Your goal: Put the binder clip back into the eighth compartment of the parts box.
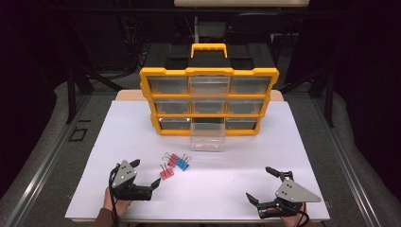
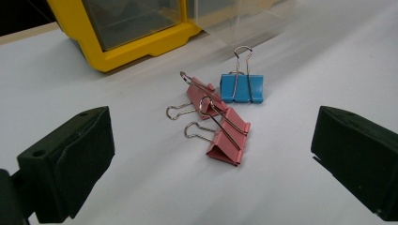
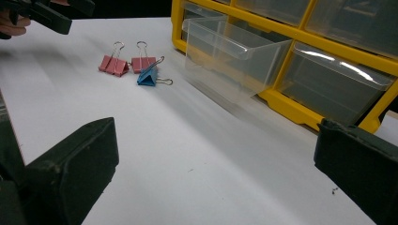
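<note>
Left hand-held gripper (image 1: pixel 146 173) spread wide beside the binder clips, nothing pinched.
Near the tabletop's front edge, close squarely across the nearest pink metal binder clip (image 2: pixel 227 138)'s folded body, avoiding its wire handles.

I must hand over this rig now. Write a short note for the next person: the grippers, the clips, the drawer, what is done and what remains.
Left gripper: open, holding nothing, just left of the clips.
Right gripper: open, holding nothing, at the table's near right.
Clips: two pink binder clips and one blue binder clip lie together on the white table, in front of the yellow organizer.
Done: the bottom middle drawer is pulled out, apparently empty.
Left: probably all three clips go into it, then close it.
</note>
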Tool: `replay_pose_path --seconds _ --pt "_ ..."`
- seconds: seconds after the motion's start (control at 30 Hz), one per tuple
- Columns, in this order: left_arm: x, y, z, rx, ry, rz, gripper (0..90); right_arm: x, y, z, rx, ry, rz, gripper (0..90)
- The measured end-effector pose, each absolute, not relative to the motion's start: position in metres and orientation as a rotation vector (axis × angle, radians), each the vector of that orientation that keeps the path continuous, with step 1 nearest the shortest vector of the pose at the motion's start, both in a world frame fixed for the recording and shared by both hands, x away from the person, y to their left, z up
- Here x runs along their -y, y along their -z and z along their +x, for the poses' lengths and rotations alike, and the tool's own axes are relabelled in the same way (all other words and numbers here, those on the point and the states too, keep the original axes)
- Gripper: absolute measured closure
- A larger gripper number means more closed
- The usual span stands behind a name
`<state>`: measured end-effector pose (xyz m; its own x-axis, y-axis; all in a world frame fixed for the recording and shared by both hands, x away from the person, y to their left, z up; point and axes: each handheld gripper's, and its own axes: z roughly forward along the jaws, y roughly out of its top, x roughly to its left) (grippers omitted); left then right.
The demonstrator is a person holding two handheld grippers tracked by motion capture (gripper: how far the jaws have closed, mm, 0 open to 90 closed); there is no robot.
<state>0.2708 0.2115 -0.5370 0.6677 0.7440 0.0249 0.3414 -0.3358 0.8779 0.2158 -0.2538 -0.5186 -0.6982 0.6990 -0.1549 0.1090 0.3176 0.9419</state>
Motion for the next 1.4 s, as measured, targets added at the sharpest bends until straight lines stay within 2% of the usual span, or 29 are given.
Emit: replay_pose_path --seconds 0.6,0.8,0.97,1.03,1.1,1.17,1.2,1.27,1.4 --pt "-0.196 0.542 0.293 -0.866 -0.473 2.008 0.0 0.253 0.519 0.216 -2.05 -1.383 0.711 0.0" --pt "-0.193 0.543 0.297 -0.86 -0.463 2.031 3.6 0.253 0.519 0.216 -2.055 -1.378 0.713 0.0" --pt "-0.19 0.546 0.299 -0.857 -0.448 2.056 15.7 0.252 0.52 0.216 -2.06 -1.373 0.718 0.0" --pt "-0.19 0.546 0.3 -0.858 -0.445 2.059 16.6 0.252 0.52 0.216 -2.06 -1.373 0.718 0.0" --pt "-0.19 0.546 0.301 -0.854 -0.44 2.063 22.9 0.252 0.52 0.217 -2.062 -1.367 0.716 0.0" --pt "-0.189 0.547 0.303 -0.854 -0.432 2.067 24.7 0.252 0.52 0.217 -2.062 -1.365 0.716 0.0" --pt "-0.188 0.548 0.303 -0.854 -0.434 2.07 29.4 0.252 0.52 0.217 -2.063 -1.364 0.717 0.0" --pt "-0.187 0.549 0.306 -0.851 -0.43 2.079 30.8 0.252 0.52 0.217 -2.065 -1.36 0.717 0.0" --pt "-0.185 0.55 0.309 -0.854 -0.422 2.089 42.0 0.252 0.521 0.218 -2.066 -1.354 0.718 0.0"
